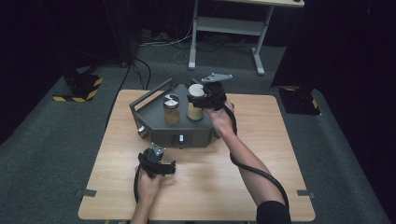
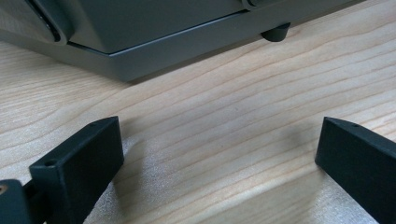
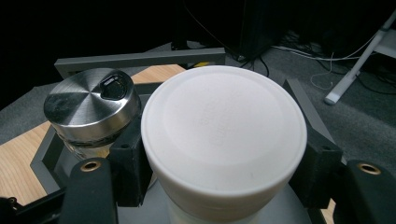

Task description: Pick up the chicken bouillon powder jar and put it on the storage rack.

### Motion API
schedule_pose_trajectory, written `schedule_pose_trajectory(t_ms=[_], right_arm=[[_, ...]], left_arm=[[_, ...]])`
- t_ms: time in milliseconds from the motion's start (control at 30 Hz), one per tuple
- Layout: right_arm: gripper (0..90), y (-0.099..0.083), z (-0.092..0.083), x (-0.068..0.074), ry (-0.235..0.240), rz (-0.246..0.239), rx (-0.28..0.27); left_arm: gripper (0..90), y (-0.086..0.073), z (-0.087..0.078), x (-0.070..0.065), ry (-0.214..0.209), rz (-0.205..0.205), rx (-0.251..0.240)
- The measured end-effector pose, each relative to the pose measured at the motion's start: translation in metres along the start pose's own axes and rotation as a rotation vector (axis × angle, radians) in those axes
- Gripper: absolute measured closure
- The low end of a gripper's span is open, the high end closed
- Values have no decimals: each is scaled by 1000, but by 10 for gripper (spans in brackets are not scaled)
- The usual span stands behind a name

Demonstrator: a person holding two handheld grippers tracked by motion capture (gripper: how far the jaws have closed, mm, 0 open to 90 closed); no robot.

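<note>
The surface [image 1: 224, 186] is a pale wooden top, and on its far half sits a grey angular rack [image 1: 180, 128] with a raised rail behind. Two jars stand in the rack side by side: a white-lidded jar [image 3: 223, 135] on the right and a steel-lidded jar [image 3: 91, 105] to its left, close enough that they nearly touch.

The right tongs [image 1: 203, 97] are clamped on the white-lidded jar just under its lid, one jaw on each side, the jar standing in the rack. The inner jaw sits squeezed between the two jars, right against the steel-lidded one.

The left tongs [image 1: 158, 164] rest low over bare wood in front of the rack, jaws wide apart and holding nothing.

Judging the risks: the grip is high on a smooth, round wall, so the jar could slip or tilt as it is lifted. A lift that is not straight up could drag the inner jaw against the steel-lidded jar and tip it, or catch the rail. The rack itself is unheld, so a sideways tug could shift it.
</note>
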State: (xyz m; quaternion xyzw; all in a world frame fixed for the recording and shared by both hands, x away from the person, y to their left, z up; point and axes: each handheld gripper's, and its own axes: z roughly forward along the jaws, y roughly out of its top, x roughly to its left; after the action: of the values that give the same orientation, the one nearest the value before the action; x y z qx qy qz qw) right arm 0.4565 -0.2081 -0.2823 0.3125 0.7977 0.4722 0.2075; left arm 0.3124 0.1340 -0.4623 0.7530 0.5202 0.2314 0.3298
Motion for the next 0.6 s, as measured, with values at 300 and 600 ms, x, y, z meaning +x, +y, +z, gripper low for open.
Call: schedule_pose_trajectory(t_ms=[300,600], right_arm=[[331,-1,1,-2,7,0,-4],[263,-2,1,-7,37,24,-6]], left_arm=[[9,0,0,0,0,0,0],[9,0,0,0,0,0,0]])
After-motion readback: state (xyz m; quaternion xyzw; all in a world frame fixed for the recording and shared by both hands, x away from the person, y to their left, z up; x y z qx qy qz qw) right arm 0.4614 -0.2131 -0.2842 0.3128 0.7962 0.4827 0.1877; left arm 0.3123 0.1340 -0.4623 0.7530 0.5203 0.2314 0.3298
